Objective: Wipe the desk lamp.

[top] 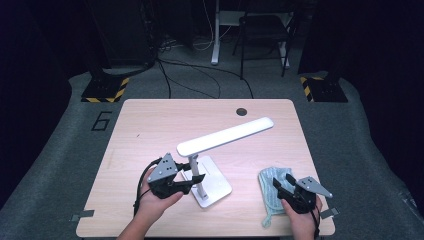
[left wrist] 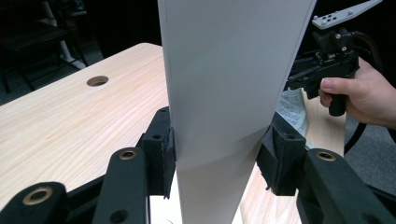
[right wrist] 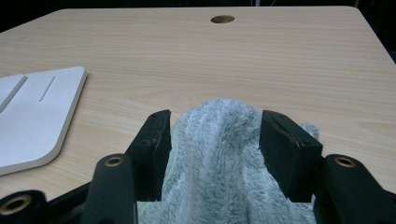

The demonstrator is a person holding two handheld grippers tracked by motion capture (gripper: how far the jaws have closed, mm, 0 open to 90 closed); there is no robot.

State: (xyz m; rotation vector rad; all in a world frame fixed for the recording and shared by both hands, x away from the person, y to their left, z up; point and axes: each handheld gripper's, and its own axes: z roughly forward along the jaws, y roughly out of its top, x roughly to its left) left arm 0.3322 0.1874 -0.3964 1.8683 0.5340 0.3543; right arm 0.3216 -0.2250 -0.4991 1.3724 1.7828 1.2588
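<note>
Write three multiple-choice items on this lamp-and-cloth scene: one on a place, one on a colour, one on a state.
1. Where does the cloth lie on the table?
A. near right corner
B. far left corner
C. beside the cable hole

2. What colour is the desk lamp?
A. red
B. white
C. black

3. What are the left tongs doing?
A. hanging open above the table
B. closed on the lamp's post
C. gripping the cloth

Answers: 1 A, the cloth sits by the right tongs near the table's front right edge. 2 B, head, post and base are white. 3 B, both pads press the post's sides.
</note>
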